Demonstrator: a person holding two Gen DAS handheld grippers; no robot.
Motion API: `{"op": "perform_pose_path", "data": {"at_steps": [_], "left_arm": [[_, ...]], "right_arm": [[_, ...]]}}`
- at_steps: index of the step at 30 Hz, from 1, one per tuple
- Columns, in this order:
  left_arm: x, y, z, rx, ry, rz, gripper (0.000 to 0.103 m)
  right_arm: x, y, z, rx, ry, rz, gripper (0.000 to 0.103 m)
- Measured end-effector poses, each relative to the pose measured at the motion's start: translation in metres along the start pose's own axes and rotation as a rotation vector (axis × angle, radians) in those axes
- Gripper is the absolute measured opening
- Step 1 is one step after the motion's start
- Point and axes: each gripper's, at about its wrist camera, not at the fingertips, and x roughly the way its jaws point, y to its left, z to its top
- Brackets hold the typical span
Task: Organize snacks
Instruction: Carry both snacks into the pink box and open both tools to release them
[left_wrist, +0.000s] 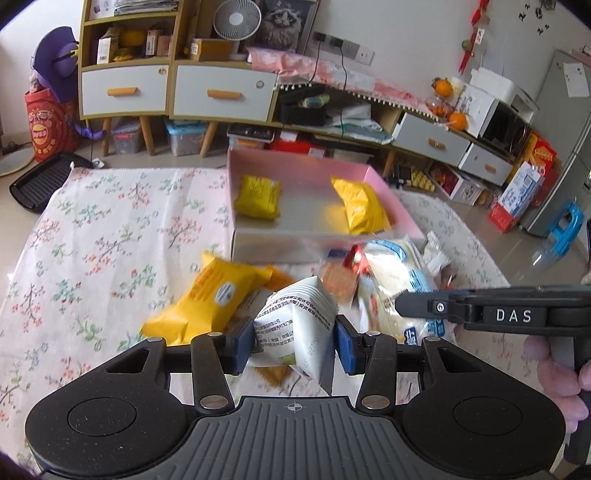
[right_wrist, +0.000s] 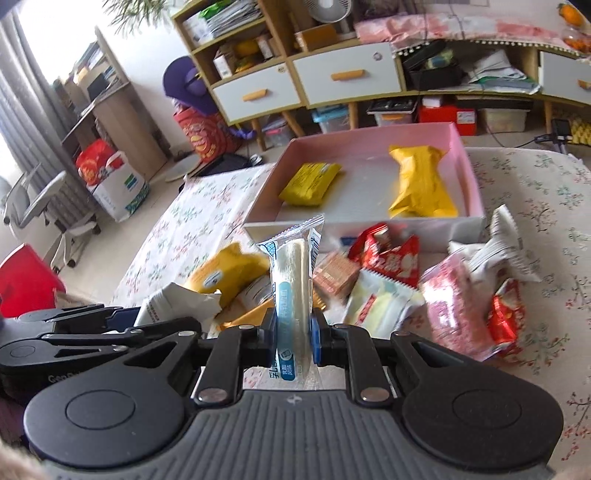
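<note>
My left gripper (left_wrist: 293, 341) is shut on a white snack packet with black print (left_wrist: 299, 317), held above the pile of snacks. My right gripper (right_wrist: 293, 338) is shut on a clear blue-and-white packet with a pale bar inside (right_wrist: 291, 273), held upright. It also shows in the left wrist view (left_wrist: 397, 284), with the right gripper's body beside it. A pink box (left_wrist: 373, 173) (right_wrist: 369, 142) stands beyond the pile and holds two yellow packets (left_wrist: 258, 195) (left_wrist: 360, 206). A yellow packet (left_wrist: 207, 299) lies in front of the box.
Several loose snacks lie on the floral cloth (right_wrist: 535, 192): red packets (right_wrist: 391, 258), a pink packet (right_wrist: 458, 306), a white crumpled packet (right_wrist: 502, 247). Shelves and drawers (left_wrist: 225, 92) stand behind. A black tray (left_wrist: 40, 181) sits on the floor at the far left.
</note>
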Motion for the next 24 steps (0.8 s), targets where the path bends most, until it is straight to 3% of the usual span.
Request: {"op": "perform_pose_path", "data": {"at_steps": [12, 18, 24], "left_arm": [[0.033, -0.018, 0.031, -0.022, -0.084, 0.013, 0.043], [0.053, -0.019, 0.042, -0.09, -0.12, 0.025, 0.043], [0.064, -0.027, 0.046, -0.095, -0.151, 0.058, 0.043]], "right_arm": [[-0.008, -0.033, 0.024, 0.109, -0.084, -0.032, 0.016], [0.003, -0.048, 0.032, 0.195, -0.101, -0.03, 0.016], [0.013, -0.053, 0.041, 0.237, -0.126, -0.026, 0.016]]}}
